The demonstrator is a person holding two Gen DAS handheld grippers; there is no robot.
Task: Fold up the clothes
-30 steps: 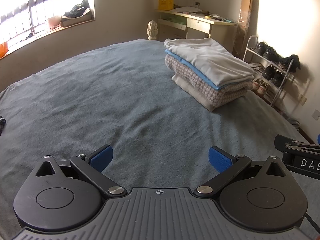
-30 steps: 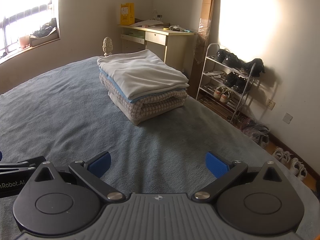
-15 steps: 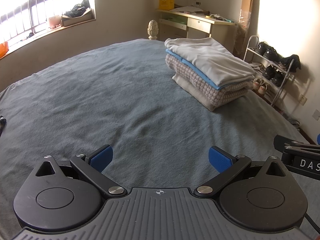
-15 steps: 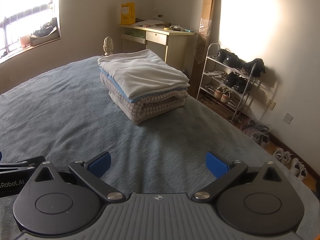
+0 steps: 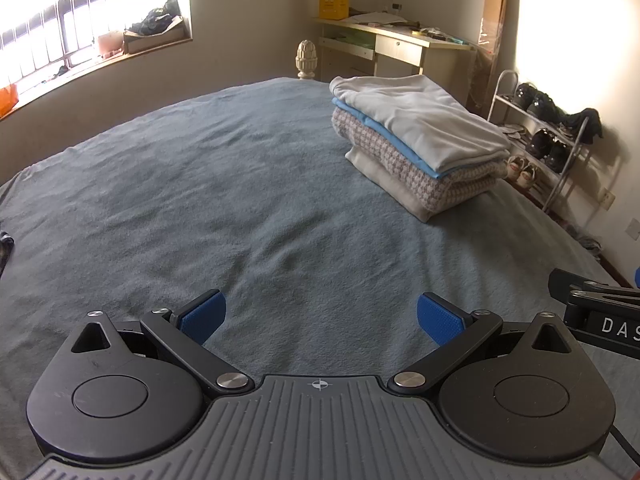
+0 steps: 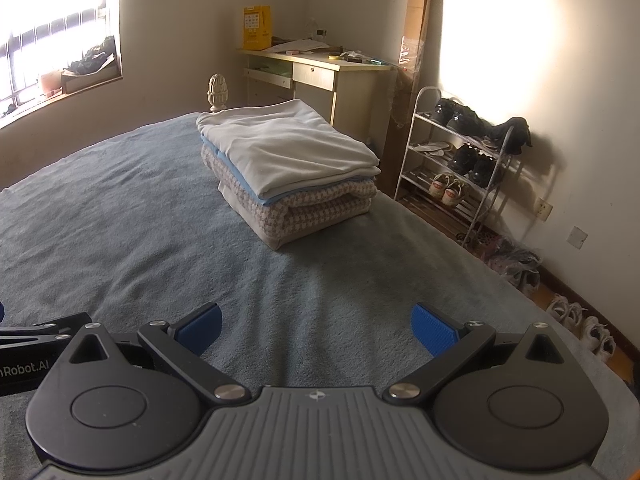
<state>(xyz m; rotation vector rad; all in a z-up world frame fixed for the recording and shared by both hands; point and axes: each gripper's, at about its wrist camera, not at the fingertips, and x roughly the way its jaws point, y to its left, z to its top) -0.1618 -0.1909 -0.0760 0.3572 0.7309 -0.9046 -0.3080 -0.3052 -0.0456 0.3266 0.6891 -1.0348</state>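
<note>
Surroundings: a grey-blue bed cover (image 5: 224,200) is spread over the whole bed; a pale desk (image 6: 320,80) with a yellow box (image 6: 256,28) on it is seen against the far wall, and a carved bedpost finial (image 6: 218,88) is seen at the far bed edge.
Window side: a barred window (image 5: 80,20) is seen at the left, with a cardboard box (image 5: 154,32) of dark items on its sill.
In the way: nothing is seen lying on the cover between either gripper and the stack; only shallow wrinkles are seen there.
Clothes: a stack of folded clothes (image 6: 292,176) is placed on the far right part of the bed, near the edge that faces the shoe rack (image 6: 460,168).
Layers: a white garment (image 5: 420,124) is laid on top, a light blue one (image 5: 396,140) under it, a houndstooth knit (image 5: 400,168) below, and a cream piece at the bottom.
Axis: the stack's long side is run from near right to far left, towards the bedpost.
Containers: the rack's wire shelves are filled with dark shoes above and pale sneakers below; more shoes (image 6: 580,320) are left on the floor.
Left gripper (image 5: 320,316): the blue pads (image 5: 202,314) are held wide apart over bare cover, with nothing between them.
Right gripper (image 6: 316,324): its jaws are likewise spread, nothing gripped; it is held just beside the left one.
</note>
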